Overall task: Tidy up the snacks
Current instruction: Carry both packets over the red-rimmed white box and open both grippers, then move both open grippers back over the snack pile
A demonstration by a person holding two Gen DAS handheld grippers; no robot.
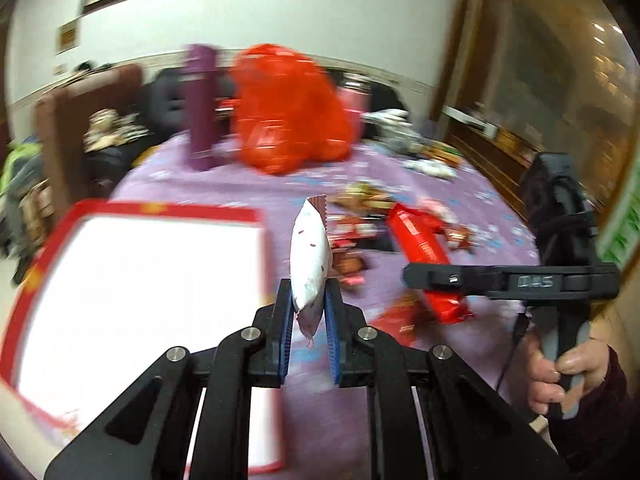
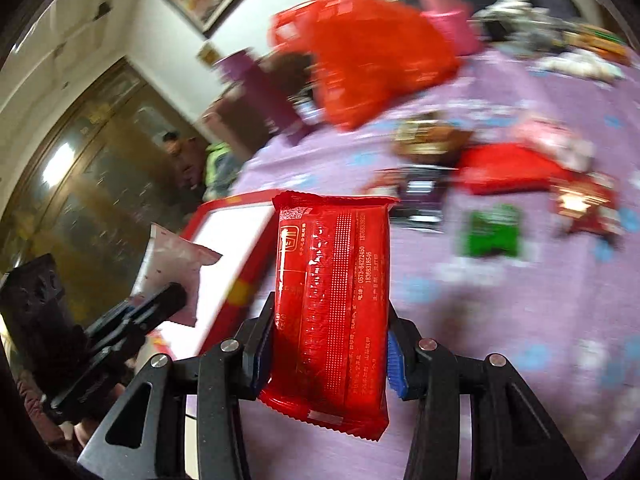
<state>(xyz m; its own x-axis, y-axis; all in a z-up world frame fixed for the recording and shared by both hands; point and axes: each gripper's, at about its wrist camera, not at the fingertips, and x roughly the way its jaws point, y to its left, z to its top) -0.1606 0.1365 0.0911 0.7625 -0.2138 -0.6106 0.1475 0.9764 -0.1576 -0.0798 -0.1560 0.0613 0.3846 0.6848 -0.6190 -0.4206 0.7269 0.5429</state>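
Note:
My left gripper is shut on the lower end of a white snack packet with brown crimped ends, held upright above the purple tablecloth. A red-rimmed white box lies just to its left. My right gripper is shut on a red snack packet, gripping it by its long sides. The left wrist view shows the right gripper side-on with the red packet across it. In the right wrist view the left gripper and the white packet hang over the box.
Several loose snacks lie on the cloth, among them a green packet. At the far side stand a red plastic bag, a purple bottle and a pink bottle. A hand holds the right gripper's handle.

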